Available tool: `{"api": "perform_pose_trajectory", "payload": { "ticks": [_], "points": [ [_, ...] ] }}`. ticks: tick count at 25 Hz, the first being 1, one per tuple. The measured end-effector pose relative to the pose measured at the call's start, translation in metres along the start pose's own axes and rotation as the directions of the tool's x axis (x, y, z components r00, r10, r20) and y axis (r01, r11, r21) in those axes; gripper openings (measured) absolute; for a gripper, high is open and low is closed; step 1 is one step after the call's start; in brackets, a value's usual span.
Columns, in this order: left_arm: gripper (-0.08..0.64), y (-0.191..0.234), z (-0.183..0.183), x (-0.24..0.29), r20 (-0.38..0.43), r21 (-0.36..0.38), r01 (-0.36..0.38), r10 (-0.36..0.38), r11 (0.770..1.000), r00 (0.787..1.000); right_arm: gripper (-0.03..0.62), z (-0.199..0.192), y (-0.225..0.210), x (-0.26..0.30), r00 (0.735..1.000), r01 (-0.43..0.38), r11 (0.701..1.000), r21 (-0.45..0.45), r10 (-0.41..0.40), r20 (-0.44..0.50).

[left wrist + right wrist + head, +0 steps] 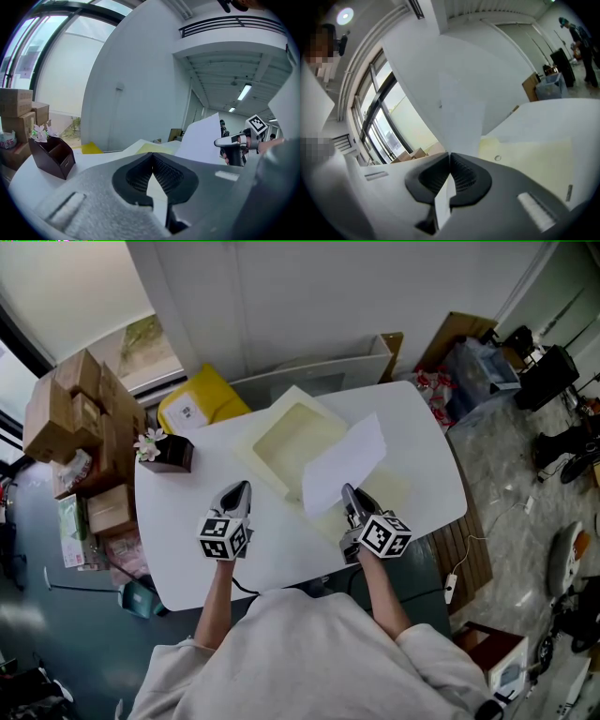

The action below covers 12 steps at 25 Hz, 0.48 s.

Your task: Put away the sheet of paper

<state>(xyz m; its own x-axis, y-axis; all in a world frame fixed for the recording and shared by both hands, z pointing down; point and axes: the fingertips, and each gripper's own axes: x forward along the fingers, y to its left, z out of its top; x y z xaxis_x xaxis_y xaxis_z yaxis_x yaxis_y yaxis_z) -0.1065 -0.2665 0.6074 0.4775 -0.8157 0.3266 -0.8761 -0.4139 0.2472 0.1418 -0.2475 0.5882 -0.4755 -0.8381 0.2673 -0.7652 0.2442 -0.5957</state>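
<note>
A white sheet of paper (pixel 345 463) is lifted over the white table (pixel 187 531), above an open pale yellow box file (pixel 292 435). My right gripper (pixel 349 493) is shut on the sheet's near edge. In the right gripper view the sheet (pixel 454 89) rises straight up out of the closed jaws of the right gripper (pixel 449 155), and the yellow flap (pixel 529 154) lies beneath. My left gripper (pixel 236 493) hovers over bare table left of the file; in its own view the left gripper (pixel 152 158) has its jaws together and holds nothing. The sheet (pixel 201 140) shows at its right.
A dark brown desk organiser with flowers (pixel 167 452) stands at the table's left back corner. Stacked cardboard boxes (pixel 80 418) and a yellow bag (pixel 197 404) sit on the floor beyond. A board leans on the wall behind the table (pixel 323 371).
</note>
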Motion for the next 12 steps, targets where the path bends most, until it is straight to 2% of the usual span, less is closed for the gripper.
{"api": "perform_pose_trajectory", "payload": {
  "ticks": [4,12],
  "points": [
    [0.003,0.0,-0.001,0.001,-0.002,0.0,-0.003,0.003,1.0,1.0,0.002,-0.02,-0.031,-0.003,0.999,0.045,0.99,0.133,-0.043,-0.024],
    [0.003,0.002,-0.003,0.003,-0.011,0.0,-0.008,0.008,1.0,1.0,0.002,-0.067,-0.088,-0.011,0.987,0.137,0.951,0.276,-0.108,-0.117]
  ]
}}
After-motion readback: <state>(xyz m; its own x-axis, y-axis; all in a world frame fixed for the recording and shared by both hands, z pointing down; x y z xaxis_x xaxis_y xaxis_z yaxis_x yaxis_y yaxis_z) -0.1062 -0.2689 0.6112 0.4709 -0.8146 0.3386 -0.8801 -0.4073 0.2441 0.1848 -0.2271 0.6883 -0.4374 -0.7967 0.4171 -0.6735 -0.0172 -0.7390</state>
